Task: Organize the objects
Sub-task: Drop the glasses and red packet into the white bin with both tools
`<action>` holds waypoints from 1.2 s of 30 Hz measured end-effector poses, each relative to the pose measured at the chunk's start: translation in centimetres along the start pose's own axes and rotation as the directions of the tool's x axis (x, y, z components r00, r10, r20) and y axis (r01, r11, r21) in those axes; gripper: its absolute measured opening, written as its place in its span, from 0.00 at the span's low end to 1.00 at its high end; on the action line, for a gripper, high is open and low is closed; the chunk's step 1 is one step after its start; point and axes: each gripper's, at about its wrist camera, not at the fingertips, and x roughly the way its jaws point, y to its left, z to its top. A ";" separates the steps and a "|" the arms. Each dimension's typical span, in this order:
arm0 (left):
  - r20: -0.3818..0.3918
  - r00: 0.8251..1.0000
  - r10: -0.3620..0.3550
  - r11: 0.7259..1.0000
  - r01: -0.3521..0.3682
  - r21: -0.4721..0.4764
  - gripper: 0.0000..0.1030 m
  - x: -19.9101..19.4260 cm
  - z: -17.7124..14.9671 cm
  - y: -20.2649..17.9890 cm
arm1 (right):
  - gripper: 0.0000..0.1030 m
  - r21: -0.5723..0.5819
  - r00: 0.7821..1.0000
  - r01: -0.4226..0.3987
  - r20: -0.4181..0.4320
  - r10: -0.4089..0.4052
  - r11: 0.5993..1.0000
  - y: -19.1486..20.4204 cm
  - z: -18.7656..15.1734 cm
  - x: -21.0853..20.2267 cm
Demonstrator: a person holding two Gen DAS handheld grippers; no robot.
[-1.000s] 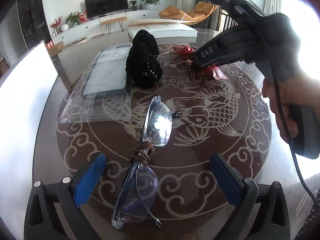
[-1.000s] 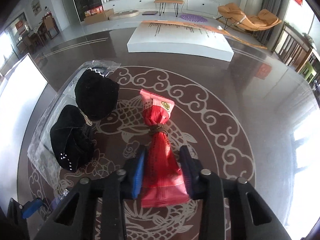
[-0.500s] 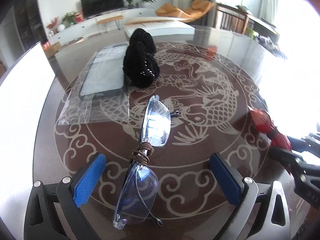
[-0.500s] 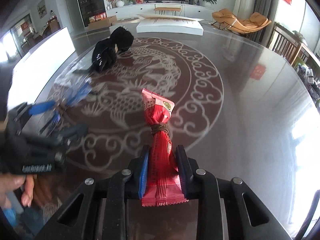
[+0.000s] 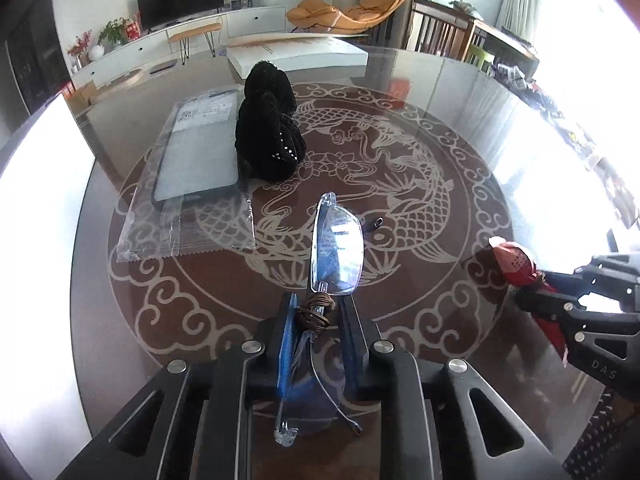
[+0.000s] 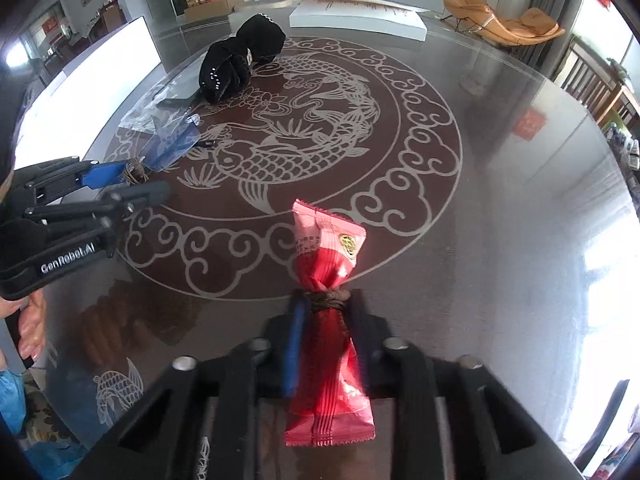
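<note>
The left hand-held gripper (image 5: 318, 316) is pressed together, pinching a pair of rimless glasses (image 5: 336, 252) at the brown cord wound around their middle. One lens points out over the round glass counter (image 5: 460, 128), which has a carp pattern. The right hand-held gripper (image 6: 324, 312) pinches a red snack packet (image 6: 328, 264) at its cord-tied waist, near the pattern's edge. Farther back on the counter, a black knitted bundle (image 5: 268, 136) sits touching a phone case in a clear plastic bag (image 5: 196, 156).
</note>
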 end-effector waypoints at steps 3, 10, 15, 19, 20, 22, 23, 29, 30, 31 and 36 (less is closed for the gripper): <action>0.062 0.998 -0.021 0.999 0.025 -0.048 0.19 -2.1 -1.2 0.5 | 0.18 0.048 0.999 -0.030 0.032 0.028 0.998 -0.4 -1.0 -1.5; 0.197 0.974 -0.108 0.982 0.136 -0.134 0.19 -11.0 -5.1 2.3 | 0.18 0.077 0.989 -0.119 0.100 0.111 0.990 0.7 -1.5 -6.0; 0.312 0.948 -0.058 0.971 0.127 -0.205 0.19 -19.8 -7.0 7.8 | 0.18 -0.005 0.953 -0.248 0.176 0.245 0.969 6.6 1.3 -10.3; 0.311 0.943 0.117 0.952 -0.017 -0.306 0.19 -24.0 -9.1 14.7 | 0.18 -0.103 0.876 -0.422 0.210 0.435 0.901 14.6 3.8 -13.7; 0.290 0.941 0.174 0.940 -0.071 -0.334 0.19 -24.4 -9.9 16.6 | 0.18 -0.134 0.847 -0.472 0.204 0.491 0.871 17.0 4.3 -14.4; 0.220 0.938 0.268 0.907 -0.169 -0.385 0.19 -24.3 -11.5 19.7 | 0.18 -0.186 0.800 -0.547 0.172 0.575 0.816 21.5 5.0 -15.0; 0.176 0.939 0.297 0.888 -0.204 -0.411 0.19 -24.0 -12.5 21.3 | 0.18 -0.212 0.780 -0.575 0.149 0.608 0.790 23.9 5.2 -15.1; -0.064 0.920 0.388 0.784 -0.365 -0.502 0.53 -20.7 -16.6 25.4 | 0.42 -0.280 0.786 -0.596 -0.012 0.619 0.752 33.0 4.2 -11.0; -0.065 0.919 0.388 0.772 -0.363 -0.522 0.72 -20.6 -16.9 25.3 | 0.46 -0.271 0.791 -0.591 -0.012 0.612 0.759 33.0 3.9 -10.4; -0.045 0.919 0.392 0.768 -0.354 -0.533 0.78 -20.8 -17.1 24.9 | 0.48 -0.264 0.795 -0.586 0.000 0.607 0.766 32.5 3.6 -10.0; 0.034 0.917 0.397 0.808 -0.331 -0.488 0.78 -21.1 -15.5 22.3 | 0.64 -0.241 0.832 -0.505 0.120 0.542 0.829 27.1 2.8 -10.1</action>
